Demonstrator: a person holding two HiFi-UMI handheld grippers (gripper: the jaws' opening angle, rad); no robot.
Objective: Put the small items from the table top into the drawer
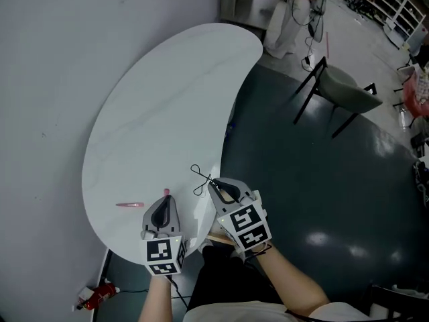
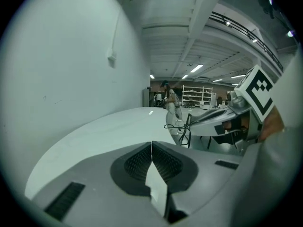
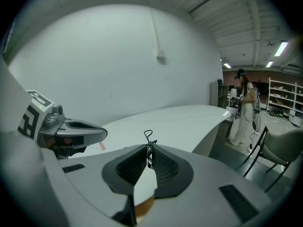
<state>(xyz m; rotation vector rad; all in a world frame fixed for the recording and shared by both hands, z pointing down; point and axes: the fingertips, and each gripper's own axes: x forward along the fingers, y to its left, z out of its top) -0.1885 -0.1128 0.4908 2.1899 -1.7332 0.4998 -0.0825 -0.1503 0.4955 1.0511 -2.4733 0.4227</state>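
Note:
A black wire binder clip (image 1: 200, 177) sits at the near edge of the white table (image 1: 167, 99). My right gripper (image 1: 212, 182) is shut on it. In the right gripper view the clip (image 3: 148, 141) is pinched between the pads, its wire loop sticking up past the tips. A pink hair clip (image 1: 129, 204) lies on the table to the left. My left gripper (image 1: 165, 197) is shut and empty between the two, with a small pink item (image 1: 166, 192) just off its tip. In the left gripper view its jaws (image 2: 151, 144) meet over bare table. No drawer is clearly visible.
The table stands against a pale wall (image 1: 60, 59). A grey chair (image 1: 342, 89) stands on the dark floor to the right. A tan wooden strip (image 1: 218, 239) shows under my right gripper. A red object (image 1: 99, 292) lies on the floor at lower left.

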